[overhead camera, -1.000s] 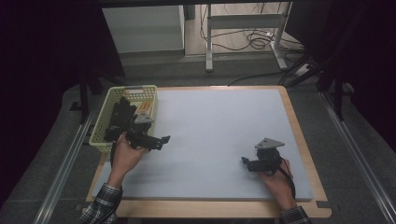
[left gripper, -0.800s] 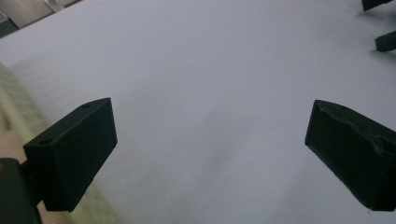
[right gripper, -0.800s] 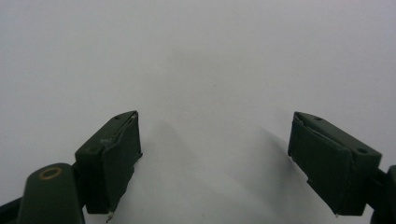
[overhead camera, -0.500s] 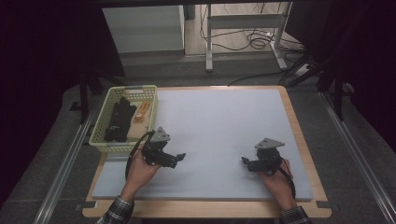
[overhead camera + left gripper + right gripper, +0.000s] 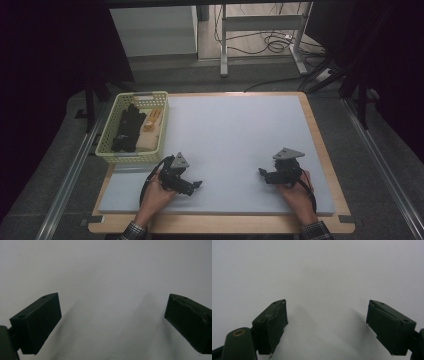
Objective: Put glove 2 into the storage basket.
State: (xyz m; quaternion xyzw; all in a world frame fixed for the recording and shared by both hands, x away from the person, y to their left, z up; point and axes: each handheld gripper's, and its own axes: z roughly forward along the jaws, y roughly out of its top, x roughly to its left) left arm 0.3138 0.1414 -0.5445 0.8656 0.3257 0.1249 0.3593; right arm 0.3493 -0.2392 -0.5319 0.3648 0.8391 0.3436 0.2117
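We hold the left tongs (image 5: 196, 185) released and empty, jaws spread wide over bare grey mat (image 5: 235, 145), just in front of the basket (image 5: 161, 124). The right tongs (image 5: 261, 173) are likewise released and empty, well apart to the right of the basket. Farther back, the basket sits at the left edge of the bench (image 5: 320, 145) and contains the black items (image 5: 127, 127) and the tan items (image 5: 150, 125). We judge loading complete; nothing lies on the mat outside the basket.
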